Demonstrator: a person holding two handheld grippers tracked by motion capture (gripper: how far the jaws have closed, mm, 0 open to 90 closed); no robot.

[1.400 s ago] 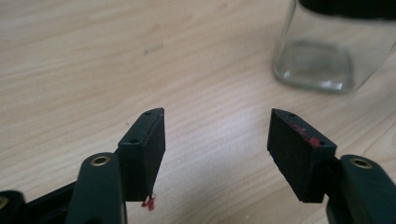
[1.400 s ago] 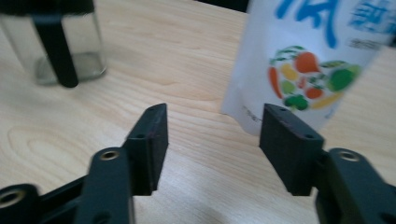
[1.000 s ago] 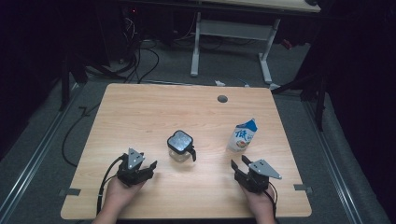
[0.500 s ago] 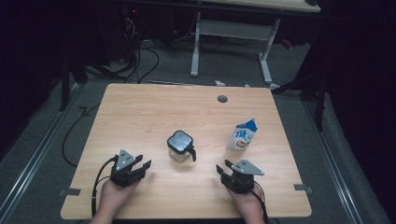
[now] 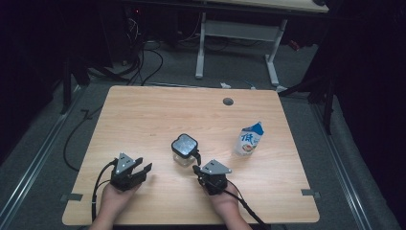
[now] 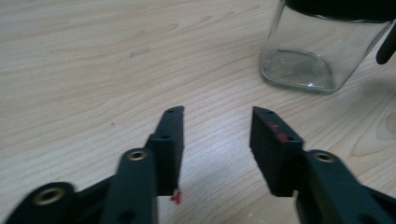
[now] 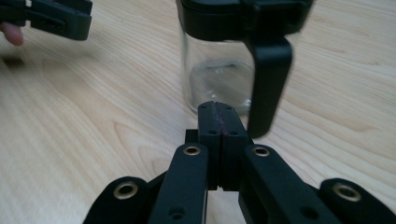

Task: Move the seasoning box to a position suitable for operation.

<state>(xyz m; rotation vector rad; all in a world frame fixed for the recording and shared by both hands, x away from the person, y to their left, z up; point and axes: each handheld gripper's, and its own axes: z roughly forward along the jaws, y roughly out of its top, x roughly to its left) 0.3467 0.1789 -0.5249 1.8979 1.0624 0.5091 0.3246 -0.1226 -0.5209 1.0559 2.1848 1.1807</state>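
A clear glass jar [image 5: 184,148] with a black lid and a black side handle [image 7: 268,79] stands upright in the middle of the wooden table [image 5: 143,110]. My right gripper [image 5: 195,168] sits just in front of the jar, its tips close to the handle. Its jaws [image 7: 218,106] have just been closing and are shut with nothing between them. My left gripper [image 5: 143,166] rests at the front left, pointing toward the jar [image 6: 317,51]. Its jaws [image 6: 217,114] have just been opening a little and stand open over bare wood.
A blue and white milk carton [image 5: 250,139] stands upright to the right of the jar. A round cable hole [image 5: 228,101] lies near the table's far edge. Beyond the table are a white desk frame [image 5: 237,33] and cables on the floor.
My right gripper has moved left from the front right of the table to just in front of the jar, and its jaws have shut. The left gripper has hardly moved.
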